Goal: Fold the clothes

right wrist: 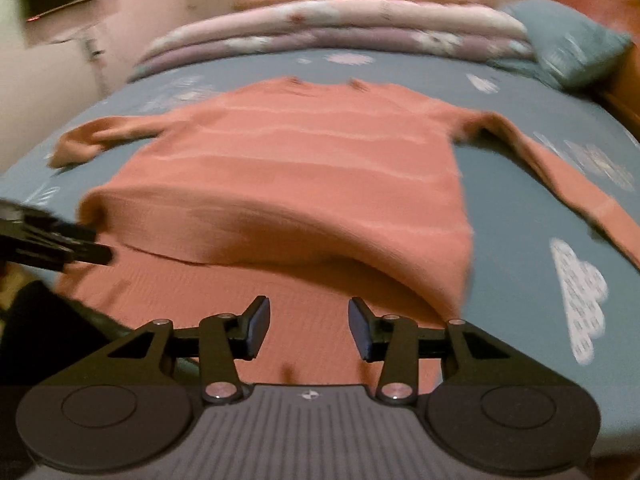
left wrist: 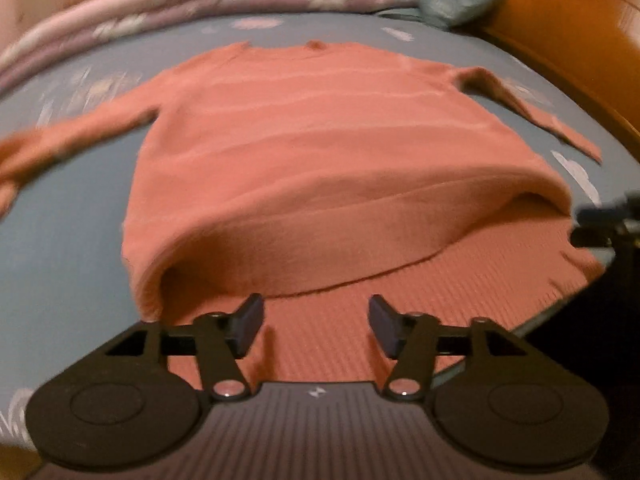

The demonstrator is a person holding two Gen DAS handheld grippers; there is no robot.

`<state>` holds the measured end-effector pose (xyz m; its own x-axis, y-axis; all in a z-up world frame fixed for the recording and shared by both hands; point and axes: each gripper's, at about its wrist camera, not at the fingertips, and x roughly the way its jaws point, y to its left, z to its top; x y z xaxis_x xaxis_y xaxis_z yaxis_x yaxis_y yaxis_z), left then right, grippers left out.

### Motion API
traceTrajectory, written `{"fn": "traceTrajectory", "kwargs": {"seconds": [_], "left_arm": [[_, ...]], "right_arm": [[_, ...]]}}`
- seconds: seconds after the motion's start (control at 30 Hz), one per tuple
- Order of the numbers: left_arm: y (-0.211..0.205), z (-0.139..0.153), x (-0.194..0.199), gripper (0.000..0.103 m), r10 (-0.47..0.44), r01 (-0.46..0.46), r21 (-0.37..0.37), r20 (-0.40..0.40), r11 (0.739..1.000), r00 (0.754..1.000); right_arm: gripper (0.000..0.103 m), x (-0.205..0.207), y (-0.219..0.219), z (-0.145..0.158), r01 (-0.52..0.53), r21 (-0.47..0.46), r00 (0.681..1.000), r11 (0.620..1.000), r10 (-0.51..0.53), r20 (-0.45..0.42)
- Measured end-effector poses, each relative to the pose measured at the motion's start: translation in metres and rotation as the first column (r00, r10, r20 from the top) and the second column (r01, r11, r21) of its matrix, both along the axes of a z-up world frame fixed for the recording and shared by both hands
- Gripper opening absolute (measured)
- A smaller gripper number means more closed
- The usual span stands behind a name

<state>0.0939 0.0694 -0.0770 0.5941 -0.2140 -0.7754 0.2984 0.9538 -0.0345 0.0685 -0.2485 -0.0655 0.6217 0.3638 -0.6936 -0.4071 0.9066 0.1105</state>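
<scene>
2 grippers are hanging over the near hem of a salmon-pink sweater (left wrist: 320, 140) lying flat on the bed (left wrist: 60, 240), sleeves out to both sides. Both the left gripper (left wrist: 316, 326) and the right gripper (right wrist: 308, 328) are standing spread with nothing between their fingers, while the sweater's upper layer is billowing above the lower. Judging by this, the flattening step is ending; next, each gripper is needing a sleeve or side edge to pinch and bring inward.

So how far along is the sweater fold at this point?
Early. The sweater lies spread on the bed with its front hem lifted off the back layer, so no fold is finished. Nothing is in hand: the left tool and right tool are open and empty. Both sleeves remain spread out, unfolded.
</scene>
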Motion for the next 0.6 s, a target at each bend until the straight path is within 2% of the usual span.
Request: {"fn": "traceTrajectory", "kwargs": {"seconds": [0.1,0.2,0.27,0.4,0.5,0.6], "left_arm": [[-0.007,0.009,-0.005,0.066,-0.041,0.04,0.022,0.052,0.999,0.998],[-0.01,0.014,-0.005,0.07,-0.06,0.054,0.068,0.091,0.996,0.994],[-0.011,0.015,-0.009,0.071,-0.071,0.055,0.129,0.119,0.99,0.99],[-0.003,0.017,-0.01,0.071,-0.025,-0.01,0.213,0.163,0.977,0.986],[0.011,0.018,-0.012,0.074,0.039,-0.072,0.189,0.177,0.979,0.983],[0.023,0.017,-0.015,0.075,0.079,-0.104,0.138,0.172,0.985,0.982]], "right_arm": [[0.049,0.004,0.026,0.009,-0.145,-0.05,0.988,0.988,0.147,0.055],[0.052,0.009,0.062,0.011,-0.326,-0.172,0.931,0.93,0.347,0.112],[0.053,0.012,0.086,0.007,-0.44,-0.28,0.865,0.853,0.487,0.123],[0.053,0.025,0.129,-0.006,-0.603,-0.451,0.716,0.658,0.696,0.059],[0.053,0.038,0.151,-0.018,-0.673,-0.505,0.637,0.541,0.771,-0.023],[0.053,0.056,0.162,-0.028,-0.717,-0.538,0.579,0.444,0.809,-0.104]]}}
